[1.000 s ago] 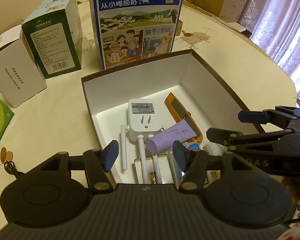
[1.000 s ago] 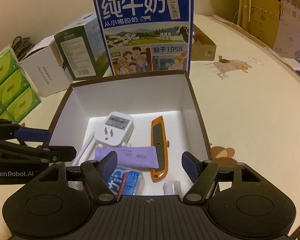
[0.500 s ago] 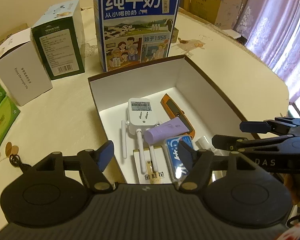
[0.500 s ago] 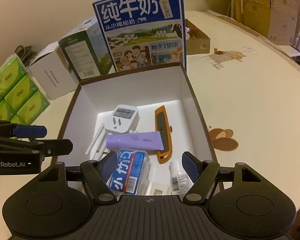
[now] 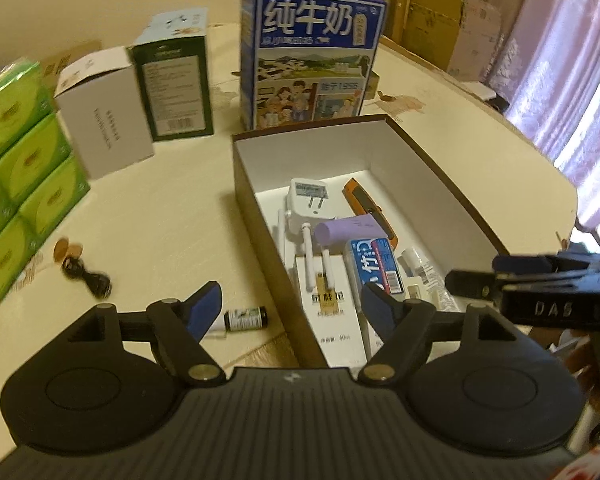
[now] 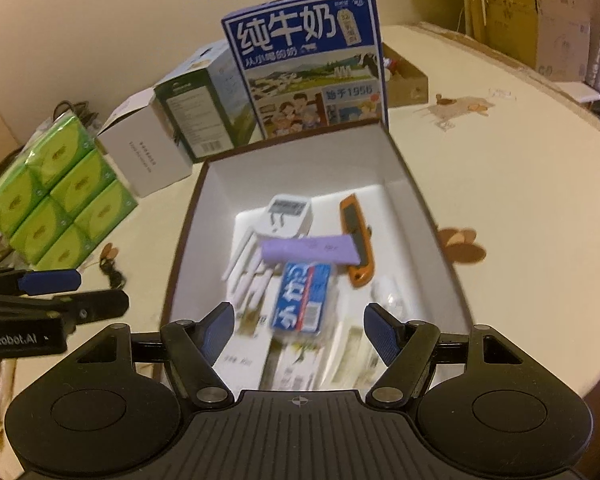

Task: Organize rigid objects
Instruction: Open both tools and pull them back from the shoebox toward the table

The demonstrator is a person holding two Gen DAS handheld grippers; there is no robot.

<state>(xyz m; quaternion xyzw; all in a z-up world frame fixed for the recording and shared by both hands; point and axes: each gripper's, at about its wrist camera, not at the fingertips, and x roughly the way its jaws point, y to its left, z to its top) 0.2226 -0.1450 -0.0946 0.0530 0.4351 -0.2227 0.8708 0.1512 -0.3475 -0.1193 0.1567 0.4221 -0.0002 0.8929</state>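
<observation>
Worktop [image 5: 160, 220]: cream, round-edged, patterned cloth; it carries everything below. A careless sweep of mine near its rim could push things off.
Milk carton [image 5: 310, 56]: tall blue printed card case, upright just behind the box. If I shove the box forward, I judge it may tip.
Box [image 5: 260, 216]: open shallow card tray, brown outside, white inside, holding the sorted things. Its near left wall sits between my left jaws, so lowering straight down would strike it.
Contents: white plug adapter [image 5: 306, 202], orange utility knife [image 6: 356, 240], lilac tube [image 6: 310, 250] lying across the knife, and blue-and-white flat pack [image 6: 302, 298]. They are crowded, so another item dropped in could land on top and roll.
Small bottle [image 5: 246, 317]: dark glass vial with white cap, lying on its side on the worktop just left of the box. It looks like the remaining piece, and being round it may roll or squirt from a pinch.
Left gripper [image 5: 290, 304]: my jaws have just been opening; they are apart and empty.
Right gripper [image 6: 300, 330]: my jaws are apart and empty above the box.
</observation>
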